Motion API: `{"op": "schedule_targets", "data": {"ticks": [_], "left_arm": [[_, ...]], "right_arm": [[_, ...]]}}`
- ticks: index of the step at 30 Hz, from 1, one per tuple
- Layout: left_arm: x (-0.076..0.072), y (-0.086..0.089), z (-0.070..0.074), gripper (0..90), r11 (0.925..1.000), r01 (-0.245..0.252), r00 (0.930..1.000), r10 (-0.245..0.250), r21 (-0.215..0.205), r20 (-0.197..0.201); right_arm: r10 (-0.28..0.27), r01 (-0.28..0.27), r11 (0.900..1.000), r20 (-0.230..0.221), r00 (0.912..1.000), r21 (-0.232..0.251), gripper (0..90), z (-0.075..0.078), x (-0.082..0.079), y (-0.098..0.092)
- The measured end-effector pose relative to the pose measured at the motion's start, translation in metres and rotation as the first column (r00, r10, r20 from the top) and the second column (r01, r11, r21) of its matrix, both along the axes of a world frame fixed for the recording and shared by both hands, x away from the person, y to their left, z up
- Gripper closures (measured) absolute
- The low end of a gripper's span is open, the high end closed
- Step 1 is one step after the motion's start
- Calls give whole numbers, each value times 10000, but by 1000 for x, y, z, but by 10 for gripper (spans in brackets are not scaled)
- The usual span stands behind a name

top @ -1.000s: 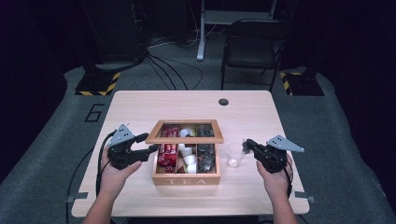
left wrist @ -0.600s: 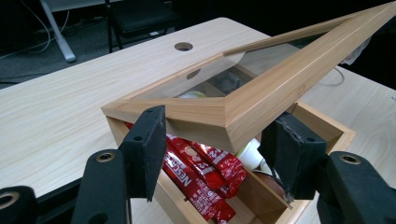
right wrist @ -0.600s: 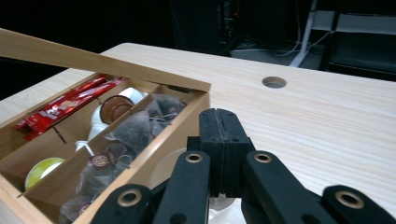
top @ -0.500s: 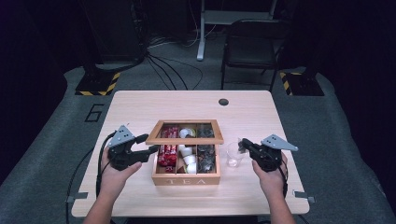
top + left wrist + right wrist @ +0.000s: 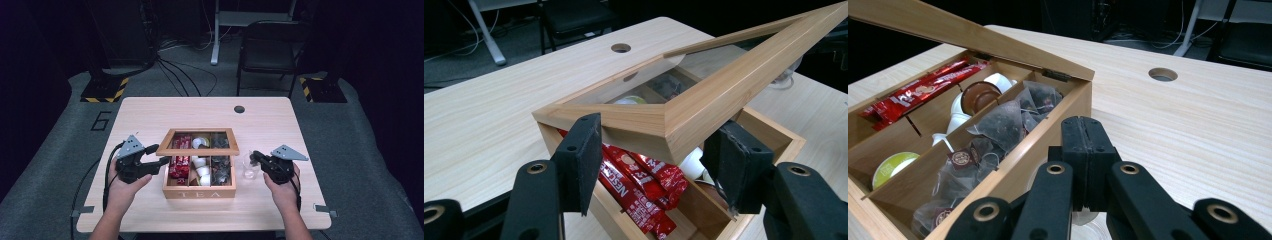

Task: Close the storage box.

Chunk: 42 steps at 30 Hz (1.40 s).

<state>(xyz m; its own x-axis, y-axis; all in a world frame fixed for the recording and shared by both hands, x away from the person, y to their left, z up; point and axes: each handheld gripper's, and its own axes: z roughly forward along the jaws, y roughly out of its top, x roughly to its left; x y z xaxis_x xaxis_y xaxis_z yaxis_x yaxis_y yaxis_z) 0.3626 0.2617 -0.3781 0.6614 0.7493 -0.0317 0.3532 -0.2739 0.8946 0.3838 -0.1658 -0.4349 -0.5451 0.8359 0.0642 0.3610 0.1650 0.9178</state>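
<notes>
A wooden tea box [image 5: 200,192] stands in the middle of the table. Its glass-paned lid [image 5: 200,151] is lifted and tilted. My left gripper [image 5: 162,162] is shut on the lid's left front corner, and in the left gripper view the lid [image 5: 704,100] sits between its pads [image 5: 581,160]. Inside lie red sachets [image 5: 178,167], white capsules [image 5: 201,170] and dark tea bags [image 5: 998,130]. My right gripper [image 5: 255,156] is just right of the box at a clear cup [image 5: 248,169]. Its jaws [image 5: 1083,135] are pressed together; I cannot tell whether they pinch the cup's wall.
The table has a round cable hole [image 5: 239,109] near its back edge, with bare wood behind the box. A dark chair [image 5: 270,50] and cables stand on the floor beyond the table.
My right gripper has shifted a little left and down, closer to the clear cup and the box. The left gripper and the raised lid have stayed still.
</notes>
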Motion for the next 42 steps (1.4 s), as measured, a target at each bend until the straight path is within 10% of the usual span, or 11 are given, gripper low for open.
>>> {"op": "schedule_targets", "data": {"ticks": [22, 42], "left_arm": [[0, 0, 0, 412, 10000, 17, 10000, -17, 10, -6], [-1, 0, -1, 412, 10000, 32, 10000, -32, -27, -35]], "right_arm": [[-21, 8, 9998, -615, 9981, -198, 885, -14, 6, 1], [-38, 29, 9996, -328, 9995, -265, 644, -10, 0, 5]]}}
